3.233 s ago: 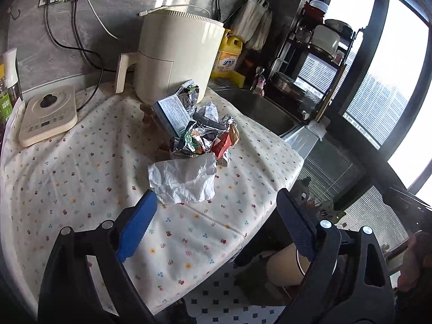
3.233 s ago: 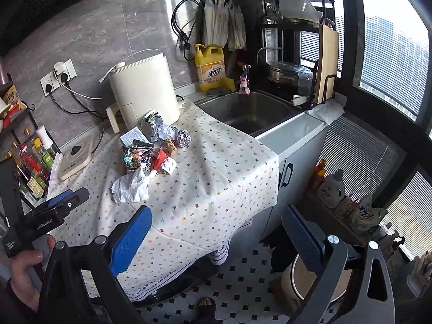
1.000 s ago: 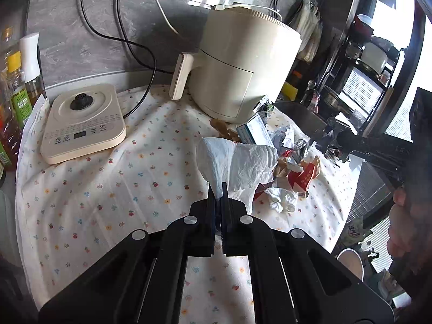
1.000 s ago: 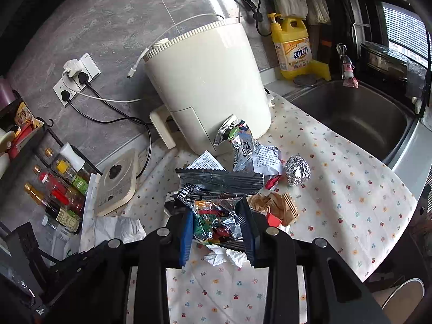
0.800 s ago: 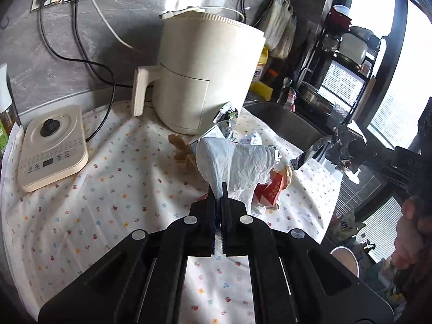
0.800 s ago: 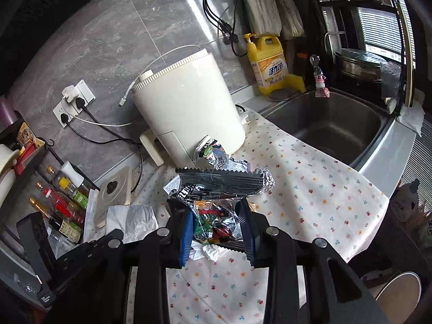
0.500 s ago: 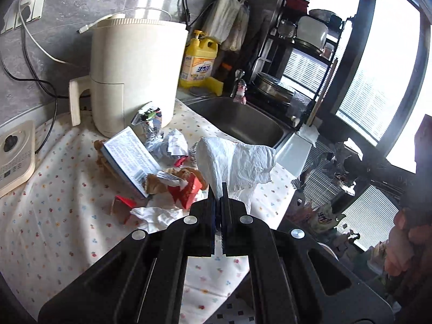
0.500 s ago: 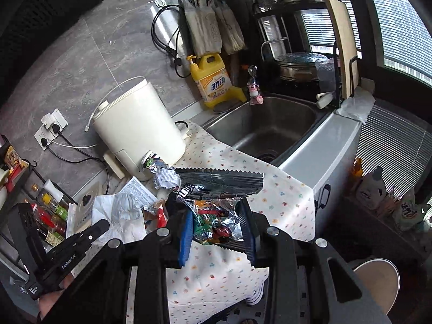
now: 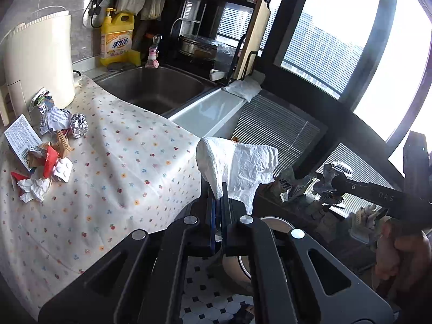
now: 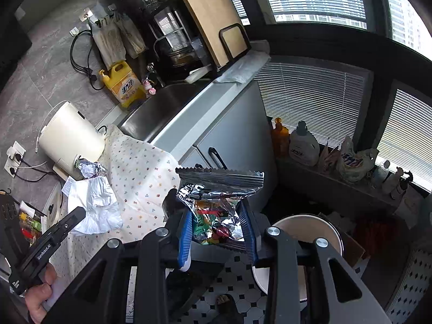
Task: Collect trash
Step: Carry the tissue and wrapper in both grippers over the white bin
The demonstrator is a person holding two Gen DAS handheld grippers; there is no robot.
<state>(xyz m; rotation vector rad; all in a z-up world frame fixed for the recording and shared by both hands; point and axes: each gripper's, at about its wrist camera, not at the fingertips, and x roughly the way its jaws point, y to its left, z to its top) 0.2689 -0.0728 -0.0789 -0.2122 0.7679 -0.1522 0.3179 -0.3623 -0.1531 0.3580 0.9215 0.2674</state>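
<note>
Carry both loads over the round bin (image 10: 310, 232) on the tiled floor, low and right of the counter, before you let go. Your right gripper (image 10: 217, 232) is clamped on the foil snack bag (image 10: 218, 197), almost above the rim. Your left gripper (image 9: 218, 210) pinches the white crumpled tissue (image 9: 237, 164) just past the tablecloth (image 9: 121, 162) edge. More wrappers (image 9: 46, 156) wait at the far left.

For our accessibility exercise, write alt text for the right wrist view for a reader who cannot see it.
The right gripper is shut on a crinkled foil snack wrapper, held above a round beige bin on the tiled floor. To the left, the left gripper holds a white tissue over the floral tablecloth.
</note>
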